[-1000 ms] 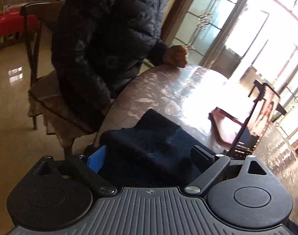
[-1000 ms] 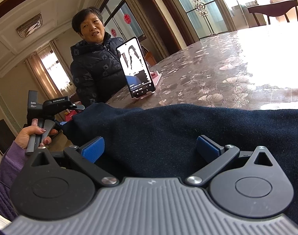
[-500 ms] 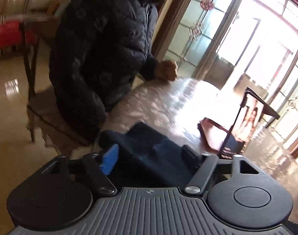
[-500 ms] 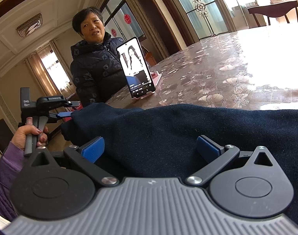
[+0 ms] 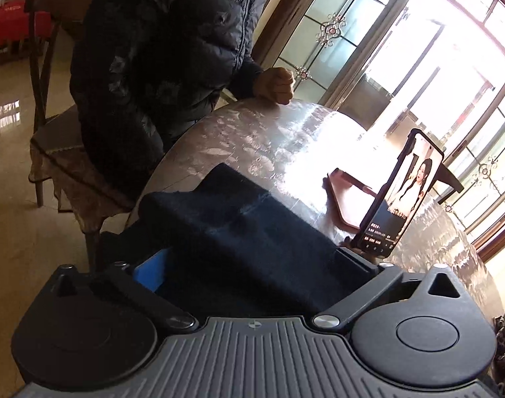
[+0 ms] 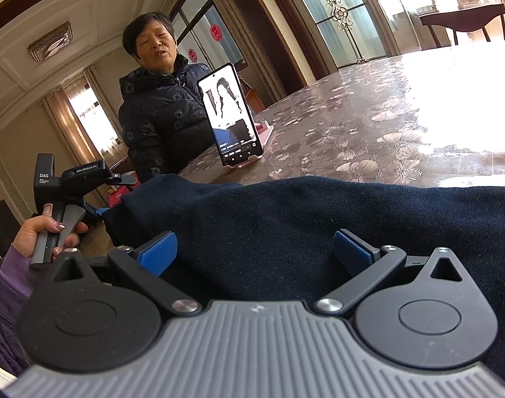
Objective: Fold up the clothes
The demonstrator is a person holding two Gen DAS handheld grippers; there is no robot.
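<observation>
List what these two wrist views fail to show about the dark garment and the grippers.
- Garment: right wrist view, its right end is cut off by the frame edge.
- Garment's near edge: left wrist view, hidden behind the opening left gripper.
- Right gripper: whether its pads touch cloth is unclear.
- Phone text: too small.

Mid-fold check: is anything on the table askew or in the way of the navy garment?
Nothing is spilled or damaged. The navy garment lies bunched, its left end hanging past the table edge. The phone stands propped just behind the cloth, where a fold might knock it. The left gripper is opening, cloth between its jaws.
</observation>
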